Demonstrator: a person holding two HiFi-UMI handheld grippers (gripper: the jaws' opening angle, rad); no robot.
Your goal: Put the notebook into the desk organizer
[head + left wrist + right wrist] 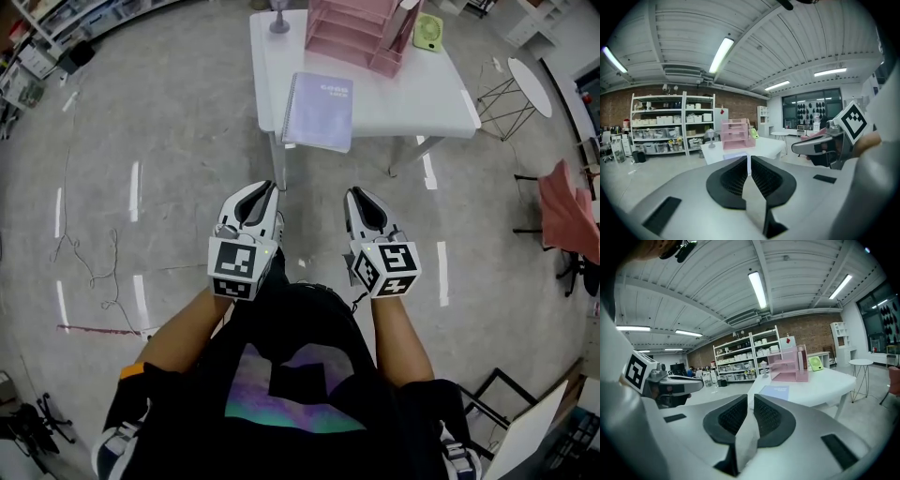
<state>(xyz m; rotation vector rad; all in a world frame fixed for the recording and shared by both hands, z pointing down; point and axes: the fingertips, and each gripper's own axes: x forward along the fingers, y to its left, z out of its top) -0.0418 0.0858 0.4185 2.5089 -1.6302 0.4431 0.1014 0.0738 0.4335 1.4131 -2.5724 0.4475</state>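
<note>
The notebook (319,111), pale lilac with a spiral along its left side, lies flat and closed on the near part of the white counter (412,98). Its near edge seems to reach a little over the counter's edge. It is not in the pink desk organizer (352,33), which stands at the far side of the same counter, apart from the notebook, with its stacked trays open toward me. Just to the right of the organizer I see a small green fan (428,31). Both tools are well apart from the counter, over the grey floor (141,141) in front of my body. On the left gripper (265,190) the fingers (736,176) are closed together, with only a thin slit between them, and they hold nothing. The right gripper (356,197) is the same: closed and empty. Both point toward the counter, side by side.
</note>
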